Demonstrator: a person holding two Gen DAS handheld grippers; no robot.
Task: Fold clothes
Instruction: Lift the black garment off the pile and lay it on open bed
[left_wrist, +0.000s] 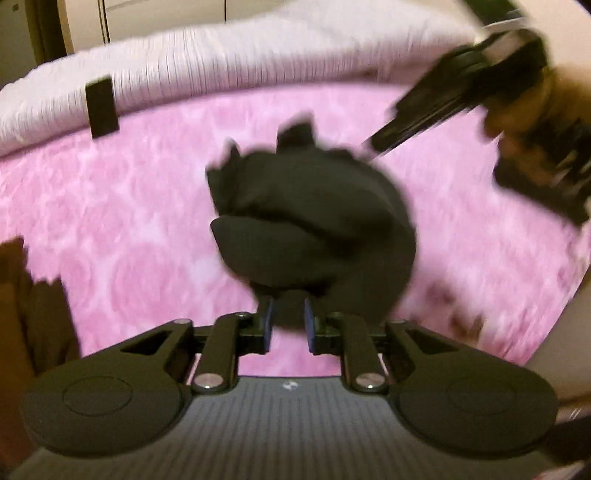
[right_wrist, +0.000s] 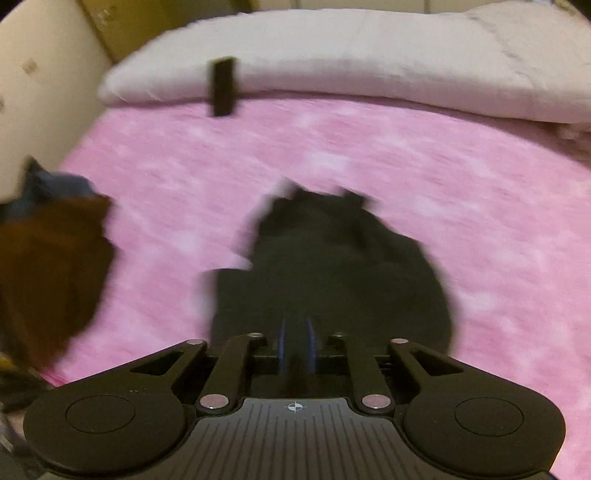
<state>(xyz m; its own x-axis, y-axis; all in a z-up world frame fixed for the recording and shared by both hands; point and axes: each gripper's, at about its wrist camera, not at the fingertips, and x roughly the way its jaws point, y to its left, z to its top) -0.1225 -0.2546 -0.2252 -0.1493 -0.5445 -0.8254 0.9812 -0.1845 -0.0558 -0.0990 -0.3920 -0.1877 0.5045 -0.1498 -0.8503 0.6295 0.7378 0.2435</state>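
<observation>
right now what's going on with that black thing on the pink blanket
A person is working with two handheld grippers on a black garment, bunched up over a pink fleece blanket. The left gripper is pinching a fold of it between its pads. The right gripper sits close over the same garment with its pads nearly together, but blur hides whether it grips. A brown garment waits at the side, and a white pillow lies behind.

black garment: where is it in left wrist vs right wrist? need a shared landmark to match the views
Left wrist: black garment at centre, bunched just ahead of the fingers.
Right wrist: black garment at lower centre, directly ahead of the fingers.
Shared landmark: small black rectangle at the white pillow's edge, upper left in both.
</observation>
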